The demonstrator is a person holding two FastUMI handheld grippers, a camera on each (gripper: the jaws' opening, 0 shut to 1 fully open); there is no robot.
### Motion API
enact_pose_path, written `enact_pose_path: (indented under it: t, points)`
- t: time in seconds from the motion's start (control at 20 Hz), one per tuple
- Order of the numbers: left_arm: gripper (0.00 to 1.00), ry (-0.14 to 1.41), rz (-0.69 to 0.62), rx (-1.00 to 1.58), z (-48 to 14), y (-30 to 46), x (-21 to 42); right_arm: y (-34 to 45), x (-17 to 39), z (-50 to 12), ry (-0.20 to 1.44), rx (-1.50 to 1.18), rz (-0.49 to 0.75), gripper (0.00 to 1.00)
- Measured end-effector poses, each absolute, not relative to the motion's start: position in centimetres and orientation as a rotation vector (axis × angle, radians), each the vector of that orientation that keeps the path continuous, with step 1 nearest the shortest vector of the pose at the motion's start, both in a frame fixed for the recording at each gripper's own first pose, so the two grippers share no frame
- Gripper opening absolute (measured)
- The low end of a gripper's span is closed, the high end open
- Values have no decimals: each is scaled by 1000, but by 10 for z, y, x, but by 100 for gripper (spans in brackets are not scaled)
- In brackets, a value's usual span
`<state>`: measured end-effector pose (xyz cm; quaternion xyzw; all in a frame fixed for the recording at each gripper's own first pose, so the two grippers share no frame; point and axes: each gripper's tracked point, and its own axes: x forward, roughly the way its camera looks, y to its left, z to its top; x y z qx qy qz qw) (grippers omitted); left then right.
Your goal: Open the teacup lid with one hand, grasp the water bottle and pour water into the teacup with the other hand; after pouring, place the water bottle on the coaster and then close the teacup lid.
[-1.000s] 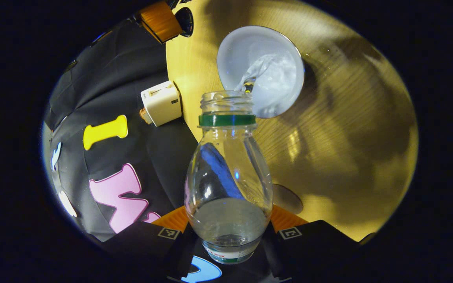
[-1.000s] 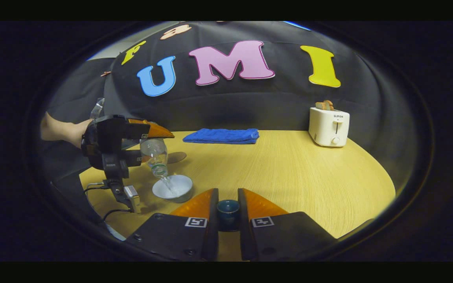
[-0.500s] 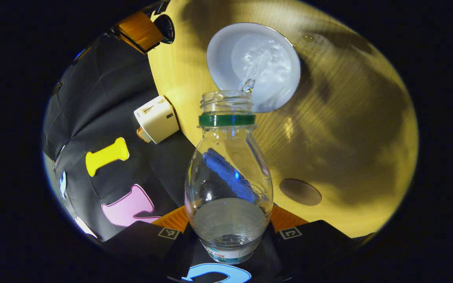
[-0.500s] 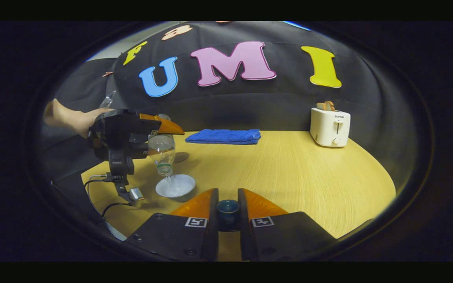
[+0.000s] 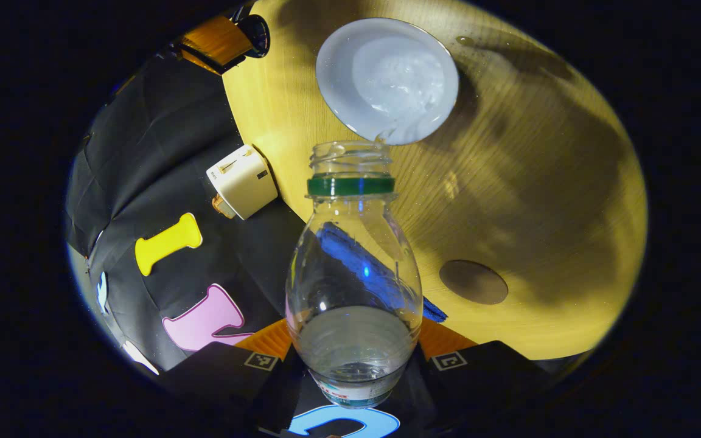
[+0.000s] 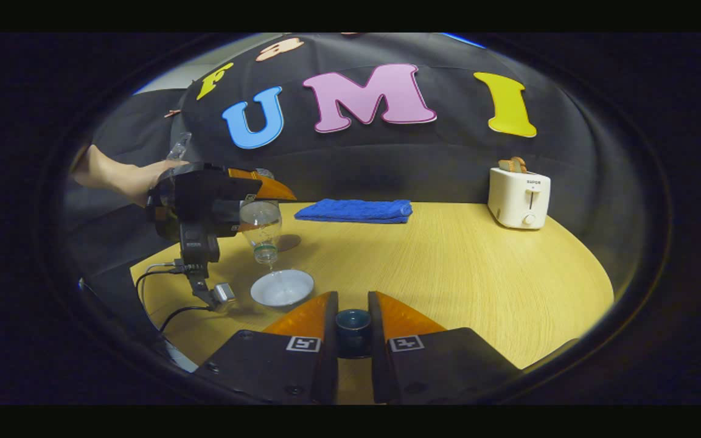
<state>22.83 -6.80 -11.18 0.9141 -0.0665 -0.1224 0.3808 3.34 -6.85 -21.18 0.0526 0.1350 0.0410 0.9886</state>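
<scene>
My left gripper is shut on a clear water bottle with a green neck ring and no cap. The bottle points mouth-down over the open white teacup, which holds water. In the right gripper view the bottle hangs a little above the teacup, held by the left gripper and a hand. My right gripper is shut on the dark knob of the teacup lid, held above the table to the right of the cup. A round brown coaster lies beyond the cup.
A folded blue towel lies at the back of the yellow wooden table. A white toaster stands at the back right. Cables and a small box dangle under the left gripper, left of the cup.
The left gripper has lifted the bottle up and away from the teacup, and the stream of water has thinned to almost nothing. The right gripper holds the lid still.
</scene>
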Motion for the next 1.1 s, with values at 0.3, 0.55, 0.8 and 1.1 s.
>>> enact_pose_path:
  t: [0.3, 0.55, 0.8, 1.1]
  points:
    - [76, -187, -318, 2324, -115, -69, 227, -67, 39, -211, 270, 98, 80, 26]
    - [76, -180, -321, 2310, -114, -68, 229, -65, 43, -207, 260, 99, 74, 26]
    - [76, -210, -324, 2205, -108, -69, 224, -64, 48, -202, 258, 106, 68, 26]
    - [76, -130, -290, 1795, -89, -35, 223, -65, 65, -182, 236, 104, 57, 26]
